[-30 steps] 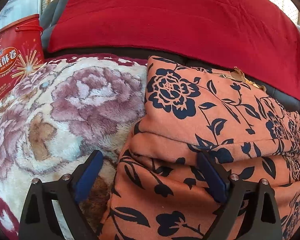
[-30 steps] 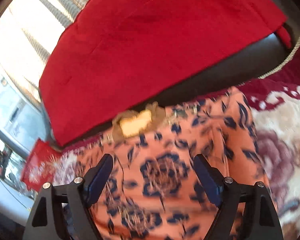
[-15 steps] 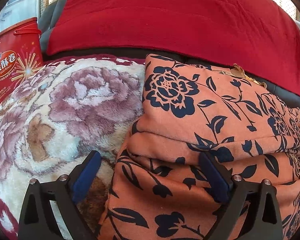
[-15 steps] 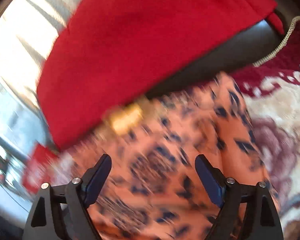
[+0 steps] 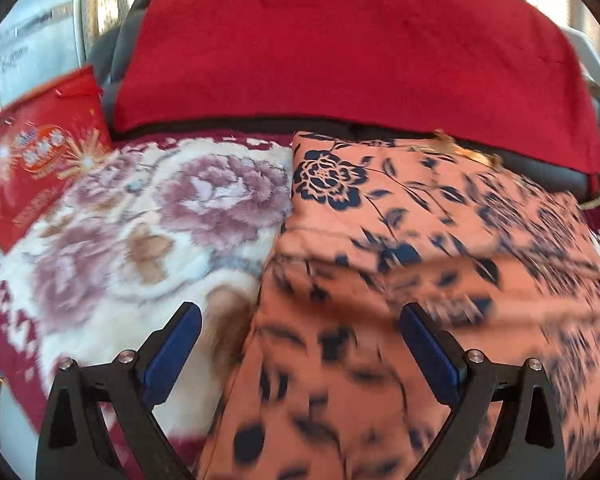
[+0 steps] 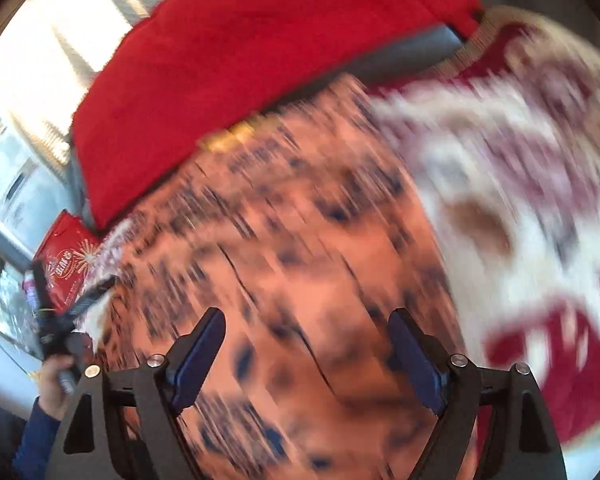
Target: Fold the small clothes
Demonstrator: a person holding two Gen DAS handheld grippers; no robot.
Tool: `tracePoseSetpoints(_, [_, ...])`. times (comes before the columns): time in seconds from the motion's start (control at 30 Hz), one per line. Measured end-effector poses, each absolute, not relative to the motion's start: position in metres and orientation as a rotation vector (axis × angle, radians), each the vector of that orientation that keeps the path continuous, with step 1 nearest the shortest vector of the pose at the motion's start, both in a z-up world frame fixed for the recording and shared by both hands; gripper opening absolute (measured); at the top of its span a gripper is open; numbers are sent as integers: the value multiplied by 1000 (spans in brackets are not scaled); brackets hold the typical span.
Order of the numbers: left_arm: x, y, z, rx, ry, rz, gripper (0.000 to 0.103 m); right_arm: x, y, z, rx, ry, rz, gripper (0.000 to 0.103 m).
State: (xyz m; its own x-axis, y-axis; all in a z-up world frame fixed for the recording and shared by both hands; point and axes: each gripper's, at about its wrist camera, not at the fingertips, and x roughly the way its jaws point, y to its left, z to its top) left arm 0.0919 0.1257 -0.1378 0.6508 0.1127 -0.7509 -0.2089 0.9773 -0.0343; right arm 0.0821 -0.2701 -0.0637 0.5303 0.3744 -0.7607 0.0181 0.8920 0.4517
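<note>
Item: folded orange garment printed with dark blue flowers [image 5: 400, 240], lying on a plush cream blanket with mauve rose pattern and maroon border [image 5: 148, 232]; its far edge reaches the dark seat back under a red fleece throw [image 5: 340, 48]. A raised fold crosses the garment's middle; a small gold trim piece [image 5: 468, 152] shows at its far edge. Left gripper [image 5: 300, 356]: blue-padded fingers spread wide, nothing between them, poised over the garment's left edge where cloth meets blanket. Right gripper [image 6: 306, 360]: fingers likewise parted and empty, above the garment's near portion; this view is heavily blurred, so contact with the cloth cannot be judged. Red printed snack box [image 5: 36, 168]: standing at the blanket's left end, beside the throw. Right wrist view also shows a hand [image 6: 56, 376] in a dark blue sleeve gripping the left tool.
</note>
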Motion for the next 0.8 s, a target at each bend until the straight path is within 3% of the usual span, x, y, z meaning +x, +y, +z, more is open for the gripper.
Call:
tracePoseSetpoints(0.13, [37, 119, -136, -137, 837, 143, 99, 50, -291, -65, 523, 970, 222, 86])
tracePoseSetpoints(0.27, [14, 125, -178, -100, 1021, 200, 99, 36, -299, -71, 557, 999, 216, 86])
tracePoseSetpoints(0.57, [-28, 151, -172, -181, 1023, 244, 99, -3, -315, -66, 586, 983, 211, 86])
tracePoseSetpoints(0.8, [-25, 144, -144, -232, 926, 223, 99, 8, -343, -46, 637, 897, 198, 86])
